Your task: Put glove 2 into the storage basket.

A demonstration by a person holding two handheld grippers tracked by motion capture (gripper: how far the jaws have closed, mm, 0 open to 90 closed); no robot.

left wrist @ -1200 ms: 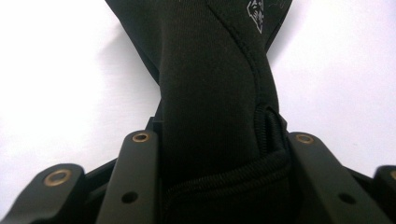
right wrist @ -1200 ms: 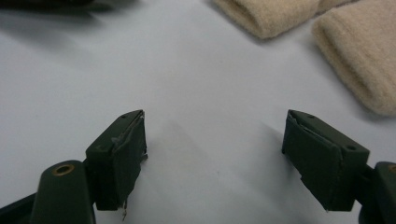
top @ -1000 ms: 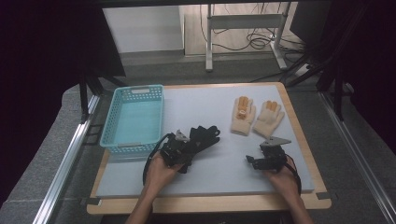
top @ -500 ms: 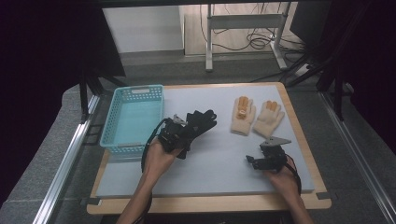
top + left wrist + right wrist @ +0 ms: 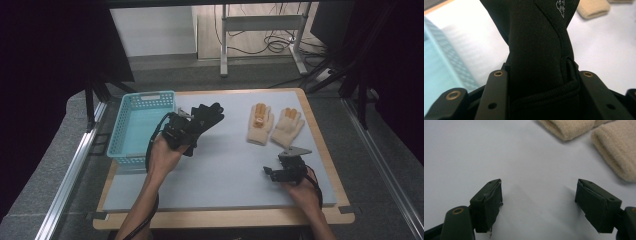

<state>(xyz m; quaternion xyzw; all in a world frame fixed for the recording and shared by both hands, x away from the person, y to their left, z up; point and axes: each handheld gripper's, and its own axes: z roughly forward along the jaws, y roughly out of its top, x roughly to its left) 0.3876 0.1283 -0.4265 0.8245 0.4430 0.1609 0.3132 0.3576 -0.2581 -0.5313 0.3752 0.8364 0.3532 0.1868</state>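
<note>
Fingers of the left gripper [image 5: 537, 97] are closed hard on the cuff end of a black glove [image 5: 536, 42]; in the left gripper view the fabric is bunched between both jaws, with a corded seam running across the pinch. The right gripper [image 5: 537, 205] has its jaws spread wide with nothing between them, poised just above the white table mat [image 5: 474, 150].

Step in hand, as judged: carrying the black glove [image 5: 205, 117] toward the turquoise basket [image 5: 142, 125]. In the high view the left gripper [image 5: 176, 134] holds it lifted above the mat, just beside the basket's right wall, glove fingers splayed away from the hand.

Next move calls for swinging the load left over the rim, then releasing so the whole glove falls inside; a trailing finger could catch on the wall.

Condition of the glove: dark knit or neoprene-like material, limp, twisted near the grip, small pale logo print near the back.

Farther off, two cream work gloves [image 5: 274, 125] lie flat side by side on the right of the mat, well apart from the basket, cuffs toward the person.
</note>
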